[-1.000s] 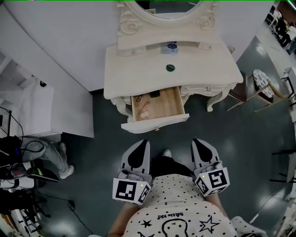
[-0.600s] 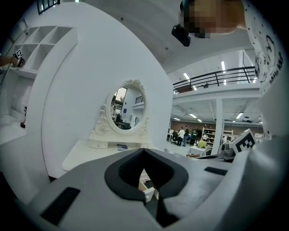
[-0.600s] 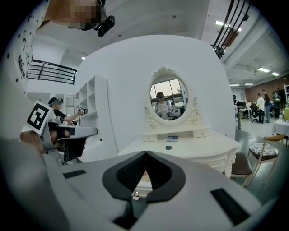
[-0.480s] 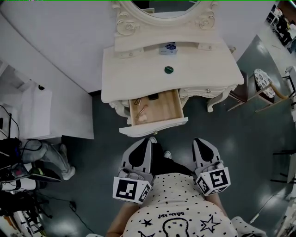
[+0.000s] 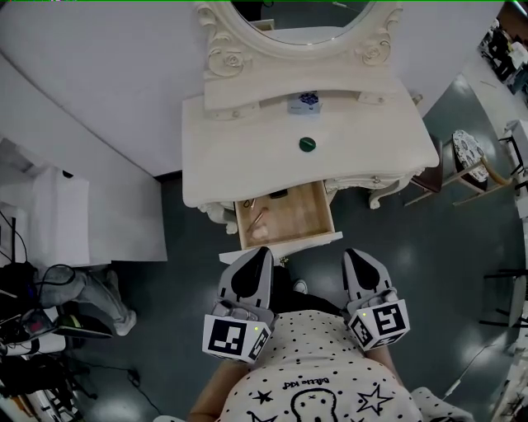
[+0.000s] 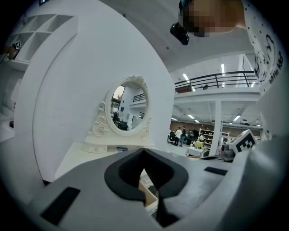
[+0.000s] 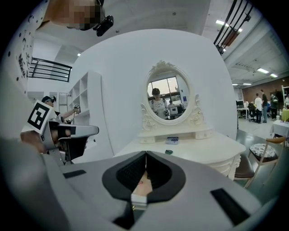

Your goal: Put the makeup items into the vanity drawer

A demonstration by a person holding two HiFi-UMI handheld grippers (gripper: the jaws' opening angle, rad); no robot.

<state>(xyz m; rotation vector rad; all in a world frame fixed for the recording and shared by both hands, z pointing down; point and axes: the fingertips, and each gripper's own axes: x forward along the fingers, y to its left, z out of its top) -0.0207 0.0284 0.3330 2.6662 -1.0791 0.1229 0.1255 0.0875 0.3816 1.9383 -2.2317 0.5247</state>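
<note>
My head camera looks steeply down from high; vanity (image 5: 247, 157) at 12 o'clock. Both gripper views sit low, near, facing vanity front; all share drawer (image 5: 297, 216).

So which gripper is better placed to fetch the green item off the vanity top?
Right, marginally: the green item shows just ahead of the right gripper in its view; the left gripper points at the open drawer. Both are shut, empty.

The vanity (image 5: 239, 157) slides down the frame, and more of its mirror (image 5: 301, 23) shows at the top. The open drawer (image 5: 301, 216) closes in. Its front now sits just above the left gripper (image 5: 261, 252) and near the right gripper (image 5: 350, 254), where dark floor (image 5: 429, 247) lay between.
</note>
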